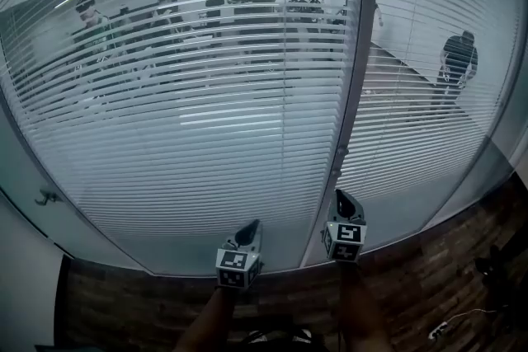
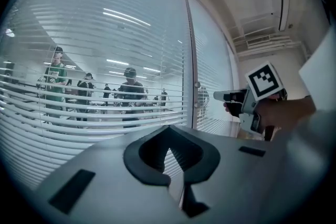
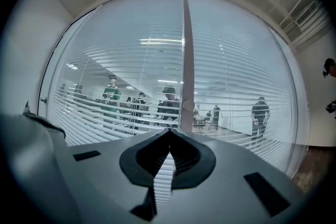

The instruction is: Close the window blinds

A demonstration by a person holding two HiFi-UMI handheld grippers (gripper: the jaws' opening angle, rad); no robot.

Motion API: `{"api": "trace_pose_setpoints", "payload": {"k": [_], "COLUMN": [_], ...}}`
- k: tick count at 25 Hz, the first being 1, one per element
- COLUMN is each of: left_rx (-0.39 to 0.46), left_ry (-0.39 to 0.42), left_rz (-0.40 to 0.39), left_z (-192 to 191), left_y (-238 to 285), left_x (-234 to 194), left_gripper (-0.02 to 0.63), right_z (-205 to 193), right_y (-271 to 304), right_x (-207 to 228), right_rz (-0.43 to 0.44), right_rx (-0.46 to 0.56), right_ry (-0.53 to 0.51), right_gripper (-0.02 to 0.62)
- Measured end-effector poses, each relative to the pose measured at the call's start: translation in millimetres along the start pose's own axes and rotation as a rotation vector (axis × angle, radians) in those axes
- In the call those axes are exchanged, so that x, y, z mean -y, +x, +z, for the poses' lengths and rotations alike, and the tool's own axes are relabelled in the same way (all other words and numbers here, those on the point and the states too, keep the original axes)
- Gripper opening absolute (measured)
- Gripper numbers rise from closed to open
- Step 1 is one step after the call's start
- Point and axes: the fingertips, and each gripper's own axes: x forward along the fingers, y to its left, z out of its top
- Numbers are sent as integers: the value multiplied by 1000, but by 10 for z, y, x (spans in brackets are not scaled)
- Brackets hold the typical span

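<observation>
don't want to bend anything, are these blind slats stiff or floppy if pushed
Probably floppy: the slats look thin and span the whole pane, so a push mid-span would likely bow them. Likely light too, hanging with gaps between, so they may sway. The small knob on the frame looks safer to work.

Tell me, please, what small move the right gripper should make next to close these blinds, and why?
Probably ease the right gripper forward to the small round knob on the grey vertical post, opening its shut jaws on the way: the white slatted blinds stand open, people show through, and the gripper holds nothing.
</observation>
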Motion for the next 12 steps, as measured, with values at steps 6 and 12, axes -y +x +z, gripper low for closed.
{"api": "trace_pose_setpoints", "payload": {"k": [6, 12], "left_rx": [9, 20], "left_ry": [22, 15], "left_rz": [7, 26], "left_z": [88, 8], "left_y": [66, 137], "left_x": [42, 47], "left_gripper": [-5, -5], "right_z": [201, 77], "right_y": [284, 458], "right_x": [245, 362], "right_rz": [16, 11], "right_rx": [-11, -19], "right_ry": [4, 2], "right_gripper": [2, 3]}}
